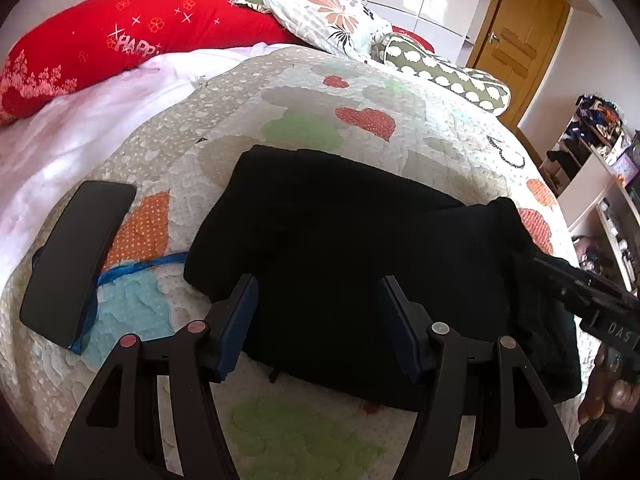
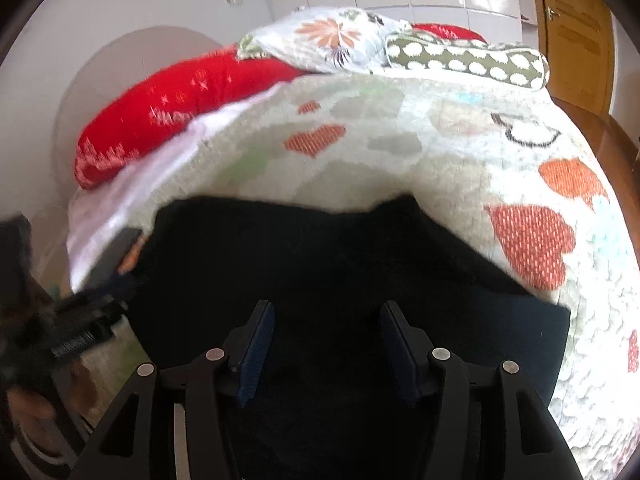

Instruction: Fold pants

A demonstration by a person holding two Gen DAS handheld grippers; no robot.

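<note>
The black pants (image 1: 344, 240) lie folded into a thick bundle on the patterned quilt (image 1: 360, 92). My left gripper (image 1: 318, 292) is open, its blue-padded fingers spread over the bundle's near edge, holding nothing. In the right wrist view the pants (image 2: 320, 256) fill the lower middle. My right gripper (image 2: 326, 320) is open just above the cloth, empty. The right gripper's body also shows at the left wrist view's right edge (image 1: 592, 300), by the pants' right end. The left gripper shows blurred at the right wrist view's left edge (image 2: 80, 320).
A black phone (image 1: 76, 260) lies on the quilt left of the pants, beside a blue cord (image 1: 132, 270). Red (image 1: 120, 44), floral (image 1: 320, 12) and dotted green (image 1: 444, 76) pillows sit at the bed's far end. Shelves (image 1: 592, 168) and a wooden door (image 1: 520, 40) stand to the right.
</note>
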